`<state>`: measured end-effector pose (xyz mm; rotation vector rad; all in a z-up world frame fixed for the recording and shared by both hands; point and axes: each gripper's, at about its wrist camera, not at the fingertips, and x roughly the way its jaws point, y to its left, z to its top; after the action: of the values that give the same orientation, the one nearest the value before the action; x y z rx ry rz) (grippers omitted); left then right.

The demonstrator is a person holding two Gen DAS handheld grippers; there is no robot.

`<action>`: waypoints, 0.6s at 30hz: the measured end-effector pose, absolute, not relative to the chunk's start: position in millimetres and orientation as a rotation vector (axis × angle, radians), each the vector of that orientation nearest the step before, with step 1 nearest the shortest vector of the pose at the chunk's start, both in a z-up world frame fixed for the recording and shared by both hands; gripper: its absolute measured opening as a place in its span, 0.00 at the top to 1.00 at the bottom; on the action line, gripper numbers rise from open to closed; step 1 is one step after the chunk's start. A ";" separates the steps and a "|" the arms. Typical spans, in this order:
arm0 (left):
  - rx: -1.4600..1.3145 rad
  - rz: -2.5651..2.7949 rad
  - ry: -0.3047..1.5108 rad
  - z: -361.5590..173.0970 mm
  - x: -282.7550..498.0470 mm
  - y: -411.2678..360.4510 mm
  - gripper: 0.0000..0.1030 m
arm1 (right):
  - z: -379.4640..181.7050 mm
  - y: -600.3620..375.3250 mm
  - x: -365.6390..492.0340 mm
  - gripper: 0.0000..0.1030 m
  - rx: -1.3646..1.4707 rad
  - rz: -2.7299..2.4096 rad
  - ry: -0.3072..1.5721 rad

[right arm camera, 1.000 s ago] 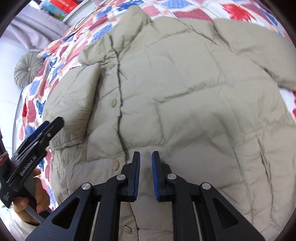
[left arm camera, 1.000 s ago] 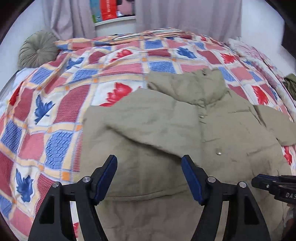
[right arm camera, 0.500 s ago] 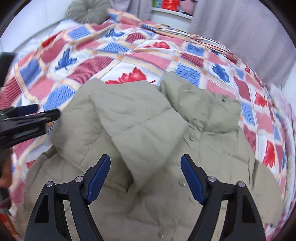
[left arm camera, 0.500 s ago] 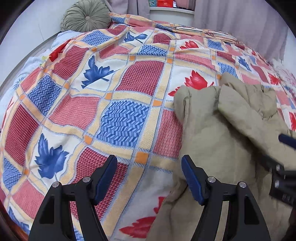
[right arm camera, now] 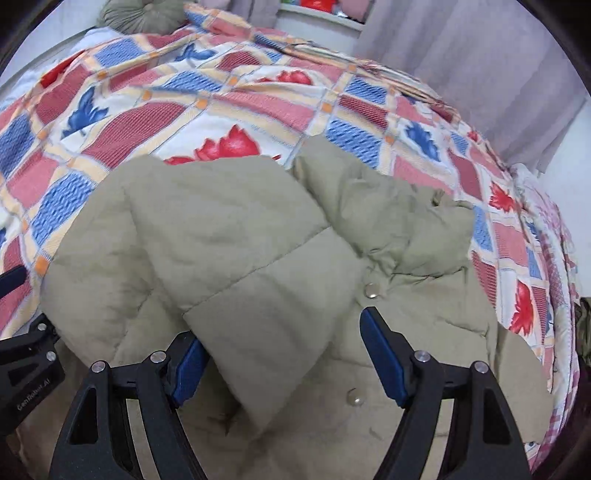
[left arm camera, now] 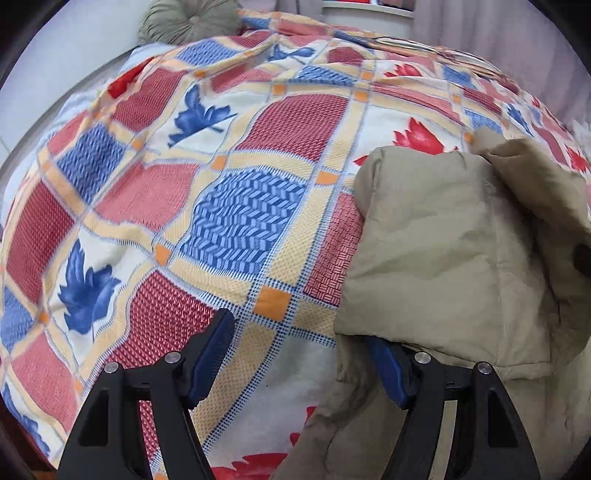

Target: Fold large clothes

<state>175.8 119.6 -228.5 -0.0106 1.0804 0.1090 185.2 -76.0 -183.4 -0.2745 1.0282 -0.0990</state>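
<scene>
Jacket hides left tool's right fingertip.

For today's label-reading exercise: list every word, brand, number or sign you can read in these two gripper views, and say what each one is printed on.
"GenRobot.AI": white lettering, small and tilted, on the black body of the left gripper at the left edge of the right wrist view.
Items on the shelf behind the bed: red and coloured packaging, any print too blurred to read.
Jacket, its snap buttons and the bedspread: no lettering visible.
</scene>
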 end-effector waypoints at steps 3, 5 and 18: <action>-0.047 0.131 1.107 -238.5 175.5 126.9 0.29 | -166.8 -123.6 175.9 0.22 -0.123 -0.253 0.962; -0.019 0.134 1.095 -240.6 173.7 122.6 0.29 | -167.9 -160.9 164.5 0.22 0.004 -0.322 0.968; -0.226 -0.173 1.181 -197.0 177.4 162.4 0.29 | -230.7 -281.5 116.0 0.22 0.691 -0.251 1.092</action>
<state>177.4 162.4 -197.0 -0.2255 1.1805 -0.1732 116.0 -281.5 -230.7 0.6906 1.0918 -0.2510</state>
